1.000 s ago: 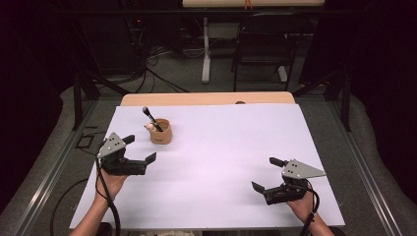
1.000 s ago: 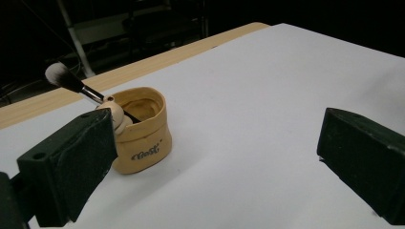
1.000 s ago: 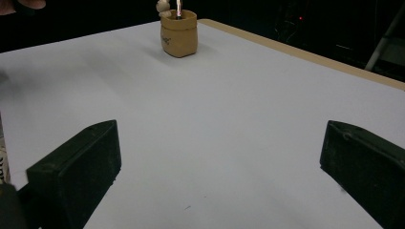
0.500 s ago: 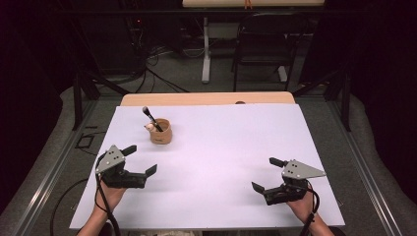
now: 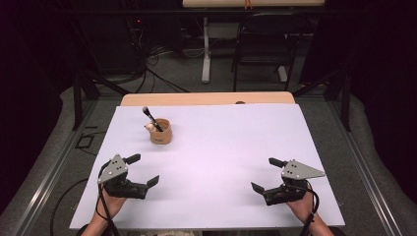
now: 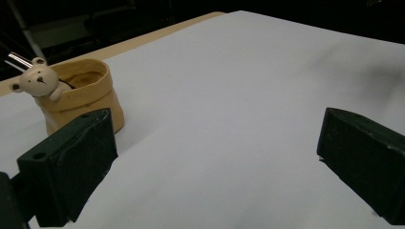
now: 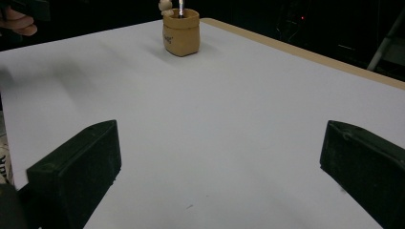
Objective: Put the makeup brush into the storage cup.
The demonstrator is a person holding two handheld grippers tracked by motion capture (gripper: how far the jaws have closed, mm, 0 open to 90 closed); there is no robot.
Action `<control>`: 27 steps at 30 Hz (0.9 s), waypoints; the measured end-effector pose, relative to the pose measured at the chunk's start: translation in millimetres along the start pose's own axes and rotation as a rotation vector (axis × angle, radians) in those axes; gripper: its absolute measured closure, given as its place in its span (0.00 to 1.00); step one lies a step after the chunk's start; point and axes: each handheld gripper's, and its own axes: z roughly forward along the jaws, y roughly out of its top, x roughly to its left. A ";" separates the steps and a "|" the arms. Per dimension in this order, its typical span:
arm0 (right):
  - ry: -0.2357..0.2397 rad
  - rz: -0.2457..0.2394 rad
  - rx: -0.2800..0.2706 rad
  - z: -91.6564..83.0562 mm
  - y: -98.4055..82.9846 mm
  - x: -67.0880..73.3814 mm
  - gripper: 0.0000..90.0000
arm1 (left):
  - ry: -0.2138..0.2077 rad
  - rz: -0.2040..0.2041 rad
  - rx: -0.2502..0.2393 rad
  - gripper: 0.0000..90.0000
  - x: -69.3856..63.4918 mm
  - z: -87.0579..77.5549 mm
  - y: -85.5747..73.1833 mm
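A small tan cup (image 5: pixel 161 132) with a little bear figure on its rim stands on the white sheet (image 5: pixel 226 142) at the far left. A dark-tipped brush (image 5: pixel 149 116) leans out of it. My left gripper (image 5: pixel 143 169) hovers open near the front left edge, short of the cup, with nothing between its jaws. The left gripper view has the cup (image 6: pixel 83 93) and bear (image 6: pixel 37 79) ahead on its left, beyond my open left gripper (image 6: pixel 215 162). My right gripper (image 5: pixel 264 174) is open and empty at the front right. In the right gripper view, my right gripper (image 7: pixel 219 176) faces the distant cup (image 7: pixel 181 31).
The white sheet covers a wooden table whose bare far edge (image 5: pixel 206 98) shows. Beyond the table stand a dark chair (image 5: pixel 260 54) and a white desk leg (image 5: pixel 206 54), with cables (image 5: pixel 147 64) on the floor.
My left gripper has drawn back from beside the cup toward the table's near edge, still open. The right gripper and the cup have not moved.
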 end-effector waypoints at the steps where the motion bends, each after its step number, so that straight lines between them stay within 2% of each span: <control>1: -0.001 -0.002 0.000 0.0 0.0 0.1 0.00 | -0.007 0.006 -0.003 0.00 -0.5 -0.1 -0.8; 17: -0.002 -0.013 0.004 0.7 0.1 1.8 0.00 | -0.056 0.009 -0.016 0.00 -2.0 -2.5 -10.9; 27: -0.001 -0.019 -0.002 0.2 1.3 1.6 0.00 | -0.074 0.009 -0.024 0.00 -2.9 -0.2 -11.3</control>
